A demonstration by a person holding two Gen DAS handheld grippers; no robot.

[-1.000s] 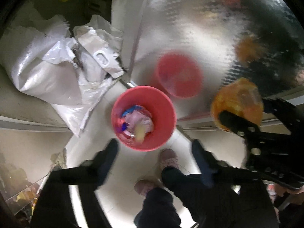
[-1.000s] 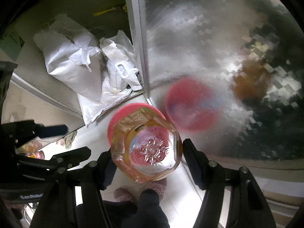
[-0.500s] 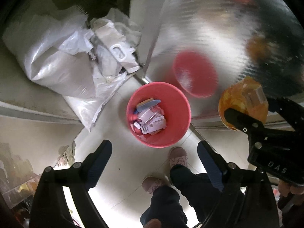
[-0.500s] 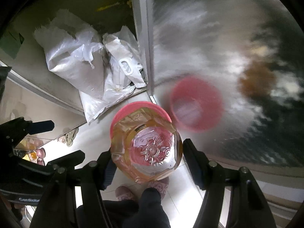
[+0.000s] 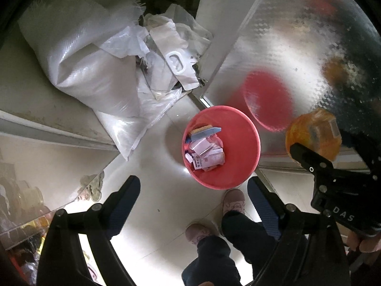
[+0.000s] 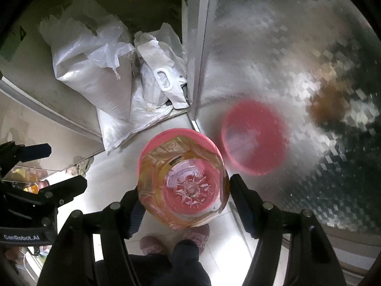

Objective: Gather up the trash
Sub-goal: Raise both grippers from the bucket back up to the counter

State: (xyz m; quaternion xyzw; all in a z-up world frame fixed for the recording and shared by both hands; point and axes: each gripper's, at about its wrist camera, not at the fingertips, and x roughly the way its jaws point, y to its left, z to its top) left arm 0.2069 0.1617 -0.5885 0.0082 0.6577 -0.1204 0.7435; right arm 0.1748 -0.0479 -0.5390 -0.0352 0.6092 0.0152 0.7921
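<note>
A pink bin [image 5: 221,147] stands on the pale tiled floor and holds paper scraps and a blue-handled brush [image 5: 206,131]. My left gripper [image 5: 193,193] is open and empty, above and just short of the bin. My right gripper [image 6: 187,197] is shut on a clear amber plastic bottle [image 6: 183,186], seen base-on, held right over the bin's rim [image 6: 171,134]. In the left wrist view the bottle [image 5: 314,135] and right gripper appear at the right, above the floor.
White woven sacks and plastic bags [image 5: 114,71] are piled behind the bin in a doorway. A shiny embossed metal door [image 5: 297,35] at the right reflects the bin. The person's feet in pink slippers [image 5: 233,200] stand just below the bin.
The left gripper has pulled back and up from the bin, its fingers spread wider. The trash it dropped now lies in the bin. The right gripper still holds the bottle over the bin.
</note>
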